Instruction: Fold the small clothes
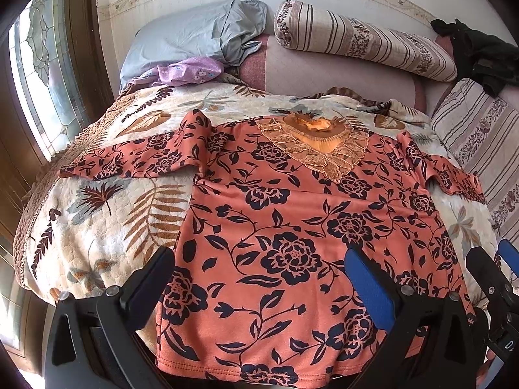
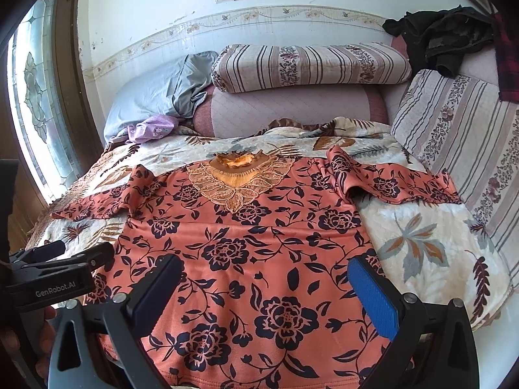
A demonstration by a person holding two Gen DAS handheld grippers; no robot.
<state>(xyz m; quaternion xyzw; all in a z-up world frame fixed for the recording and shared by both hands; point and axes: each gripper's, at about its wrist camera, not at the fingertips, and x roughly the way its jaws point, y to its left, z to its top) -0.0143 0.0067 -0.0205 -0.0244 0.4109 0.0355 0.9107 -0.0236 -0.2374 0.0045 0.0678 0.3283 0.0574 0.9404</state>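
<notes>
An orange blouse with dark flowers (image 1: pixel 292 214) (image 2: pixel 259 243) lies spread flat on the bed, lace collar (image 1: pixel 319 144) (image 2: pixel 238 180) at the far end, sleeves out to both sides, hem nearest me. My left gripper (image 1: pixel 259 265) is open and empty above the hem's left part. My right gripper (image 2: pixel 264 275) is open and empty above the hem's right part. The right gripper's fingers (image 1: pixel 486 269) show at the right edge of the left wrist view. The left gripper's fingers (image 2: pixel 58 253) show at the left edge of the right wrist view.
A leaf-patterned blanket (image 1: pixel 107 214) (image 2: pixel 421 243) covers the bed. Behind lie a grey pillow (image 1: pixel 194 39), a purple cloth (image 1: pixel 188 71), a striped bolster (image 1: pixel 363 39) and striped cushion (image 2: pixel 454 142). Dark clothes (image 2: pixel 444 39) are heaped at back right. A window (image 1: pixel 39 74) is left.
</notes>
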